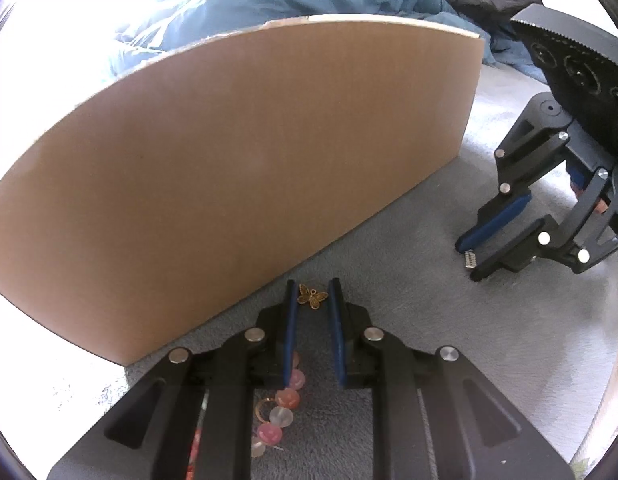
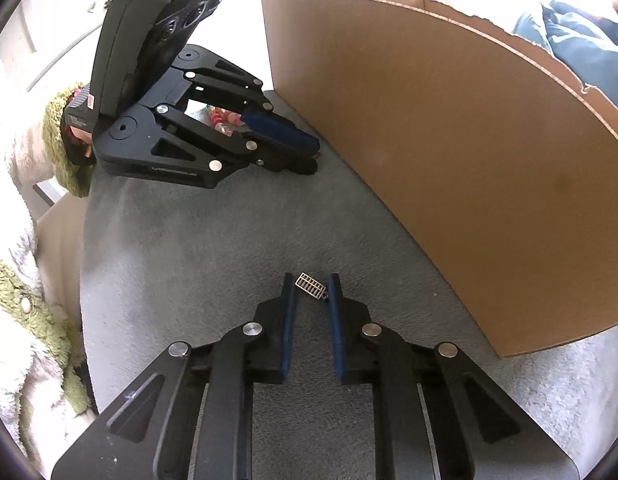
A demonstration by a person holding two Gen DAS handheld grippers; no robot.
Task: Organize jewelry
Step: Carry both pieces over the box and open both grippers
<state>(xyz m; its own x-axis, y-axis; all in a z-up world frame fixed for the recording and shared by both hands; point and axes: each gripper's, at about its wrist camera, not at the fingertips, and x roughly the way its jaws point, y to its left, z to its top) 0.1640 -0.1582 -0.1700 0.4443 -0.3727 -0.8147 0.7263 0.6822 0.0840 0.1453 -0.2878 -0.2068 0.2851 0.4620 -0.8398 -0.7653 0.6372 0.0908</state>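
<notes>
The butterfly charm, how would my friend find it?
Start at the big brown cardboard box standing on the grey fuzzy cloth. By its lower edge, between the left claw tips, lies a tiny bronze metal butterfly charm. The round pink beads nearby have no wings.

surface: grey fleece cover (image 2: 189, 248) | on it: cardboard box (image 1: 229, 160), butterfly charm (image 1: 312, 297), silver charm (image 2: 310, 281), bead bracelet (image 1: 285, 408)
</notes>
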